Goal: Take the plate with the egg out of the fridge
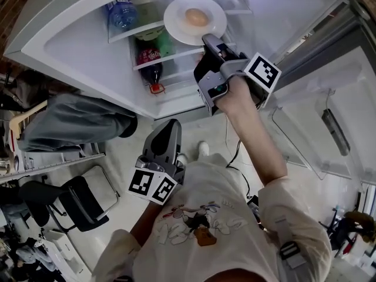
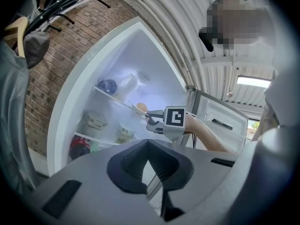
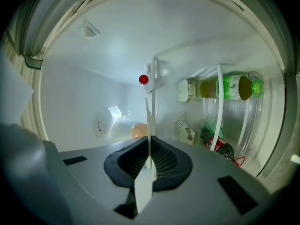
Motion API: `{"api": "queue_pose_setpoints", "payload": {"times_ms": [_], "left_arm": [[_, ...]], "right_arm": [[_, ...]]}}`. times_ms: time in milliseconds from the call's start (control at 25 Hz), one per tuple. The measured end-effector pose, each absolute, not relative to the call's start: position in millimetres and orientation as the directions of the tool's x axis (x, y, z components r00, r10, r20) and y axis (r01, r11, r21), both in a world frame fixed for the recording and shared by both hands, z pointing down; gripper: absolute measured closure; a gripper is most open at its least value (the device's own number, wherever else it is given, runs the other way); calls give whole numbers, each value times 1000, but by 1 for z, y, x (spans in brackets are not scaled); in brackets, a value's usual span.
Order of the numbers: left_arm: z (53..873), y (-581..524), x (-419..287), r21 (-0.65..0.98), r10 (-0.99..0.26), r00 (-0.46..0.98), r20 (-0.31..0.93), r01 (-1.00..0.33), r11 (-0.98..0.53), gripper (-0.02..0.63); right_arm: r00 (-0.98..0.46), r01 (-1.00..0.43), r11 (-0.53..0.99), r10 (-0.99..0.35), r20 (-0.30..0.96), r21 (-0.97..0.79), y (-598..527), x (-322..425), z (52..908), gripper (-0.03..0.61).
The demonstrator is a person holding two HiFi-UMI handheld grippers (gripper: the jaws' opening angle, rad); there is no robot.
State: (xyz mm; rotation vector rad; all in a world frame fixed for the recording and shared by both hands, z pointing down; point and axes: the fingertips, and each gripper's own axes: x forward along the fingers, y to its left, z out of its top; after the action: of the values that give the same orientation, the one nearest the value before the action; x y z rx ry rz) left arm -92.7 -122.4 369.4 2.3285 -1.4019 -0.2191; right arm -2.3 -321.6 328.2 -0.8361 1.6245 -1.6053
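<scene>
A white plate [image 1: 182,28] carrying a brown egg [image 1: 196,17] sits at the front of the fridge's upper shelf [image 1: 132,31]. My right gripper [image 1: 209,40] is shut on the plate's near rim. In the right gripper view the plate [image 3: 149,121] shows edge-on between the jaws, with the egg [image 3: 138,130] just behind it. My left gripper [image 1: 170,126] hangs lower, outside the fridge, shut with nothing in it. From the left gripper view [image 2: 149,148] I see the right gripper [image 2: 152,122] at the plate [image 2: 136,108].
A blue water bottle [image 1: 121,13] lies on the upper shelf. Beneath stand a green bottle [image 1: 161,41] and a cola bottle [image 1: 150,63]. The open fridge door [image 1: 329,116] is on the right. A grey coat [image 1: 70,122] and a black chair [image 1: 76,200] stand at the left.
</scene>
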Motion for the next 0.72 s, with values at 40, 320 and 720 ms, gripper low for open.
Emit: {"api": "queue_pose_setpoints", "payload": {"times_ms": [40,320,720], "left_arm": [[370,-122,-93,425,-873,481,77,-809,-407,621],[370,-121,-91,429,-870,487,80,-805,-411,620],[370,-121,-86,429,-860,503,86,-798,-424,620]], "right_arm": [[-556,23,31,-830,-39,-999,-318,-2,329,555],[-607,9,53,-793,-48,-999,-295,-3,336,555],[-655,-10,49,-755,-31,-999,-272,-2,356,555]]}}
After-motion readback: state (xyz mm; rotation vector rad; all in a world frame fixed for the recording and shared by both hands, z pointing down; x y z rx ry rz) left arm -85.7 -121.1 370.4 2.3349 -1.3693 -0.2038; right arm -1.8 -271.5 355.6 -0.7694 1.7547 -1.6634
